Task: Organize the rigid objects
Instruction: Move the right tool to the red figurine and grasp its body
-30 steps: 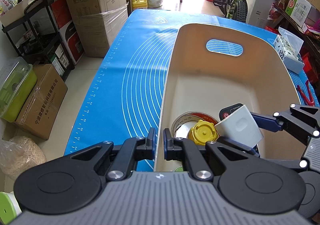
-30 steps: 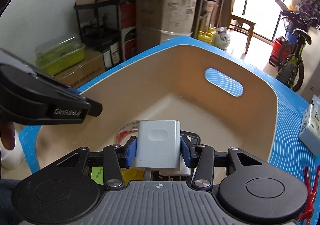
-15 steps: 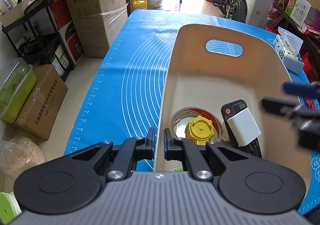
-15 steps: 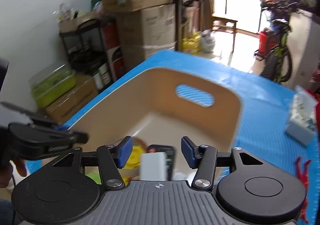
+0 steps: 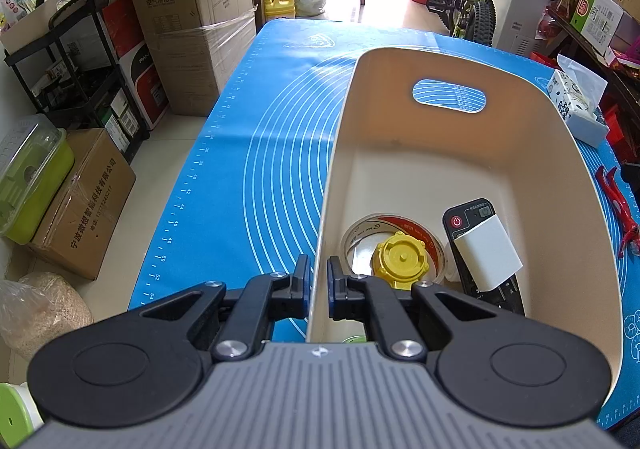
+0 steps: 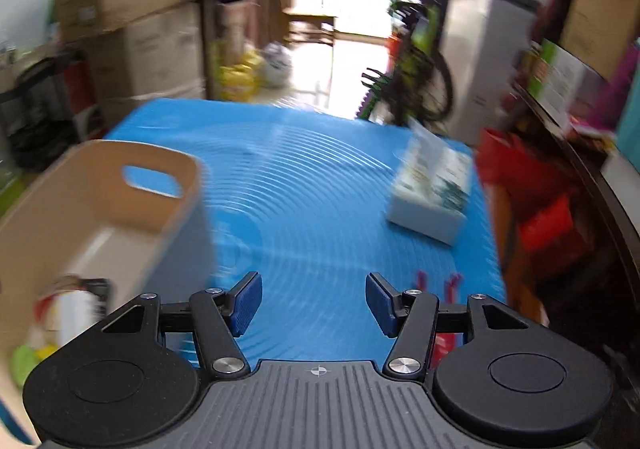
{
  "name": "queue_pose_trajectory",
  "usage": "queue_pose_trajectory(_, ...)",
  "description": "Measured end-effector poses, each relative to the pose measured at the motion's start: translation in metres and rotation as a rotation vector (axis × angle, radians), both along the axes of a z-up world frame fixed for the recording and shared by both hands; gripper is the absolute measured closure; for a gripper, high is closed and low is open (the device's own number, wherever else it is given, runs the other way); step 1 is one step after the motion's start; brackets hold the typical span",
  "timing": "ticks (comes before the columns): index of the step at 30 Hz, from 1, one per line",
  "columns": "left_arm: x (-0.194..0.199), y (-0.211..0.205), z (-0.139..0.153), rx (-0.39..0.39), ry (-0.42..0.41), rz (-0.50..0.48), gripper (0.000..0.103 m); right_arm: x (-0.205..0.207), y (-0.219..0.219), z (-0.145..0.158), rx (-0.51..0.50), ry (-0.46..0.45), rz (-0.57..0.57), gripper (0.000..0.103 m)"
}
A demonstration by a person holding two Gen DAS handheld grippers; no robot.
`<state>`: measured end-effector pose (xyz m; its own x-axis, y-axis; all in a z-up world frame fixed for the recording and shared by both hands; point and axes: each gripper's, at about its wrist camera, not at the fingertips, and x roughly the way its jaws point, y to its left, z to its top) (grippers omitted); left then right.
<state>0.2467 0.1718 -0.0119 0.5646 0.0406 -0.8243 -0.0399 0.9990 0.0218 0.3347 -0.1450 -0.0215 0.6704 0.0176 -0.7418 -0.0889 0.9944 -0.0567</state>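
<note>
A cream bin with a handle slot stands on the blue mat. My left gripper is shut on the bin's near left wall. Inside the bin a white charger block lies on a black remote, beside a yellow cap resting on a tape roll. My right gripper hangs open over the bare mat to the right of the bin, with nothing between its fingers. A red clip lies on the mat right of the bin; its red prongs show just beyond my right finger.
A white tissue box sits at the mat's far right. Cardboard boxes, a black shelf cart and a green lidded box stand left of the table. A bicycle is behind it. A dark shelf runs along the right.
My right gripper let go of the white charger block, which now lies on the remote in the bin. It then swung right, out of the bin and over the mat. The left gripper stayed put.
</note>
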Motion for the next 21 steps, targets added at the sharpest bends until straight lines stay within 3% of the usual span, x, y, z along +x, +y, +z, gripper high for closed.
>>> queue_pose_trajectory(8,-0.001,0.0,0.001,0.004,-0.001,0.0,0.093,0.014,-0.051,-0.053,-0.067,0.101,-0.13,0.035)
queue_pose_trajectory(13,-0.001,0.003,0.0,0.006,-0.001,0.0,0.093,0.02,-0.07,-0.075,-0.041,0.147,-0.201,0.035)
queue_pose_trajectory(21,0.0,0.003,0.0,0.009,-0.001,0.0,0.093,0.023,-0.084,-0.093,-0.027,0.166,-0.207,0.04)
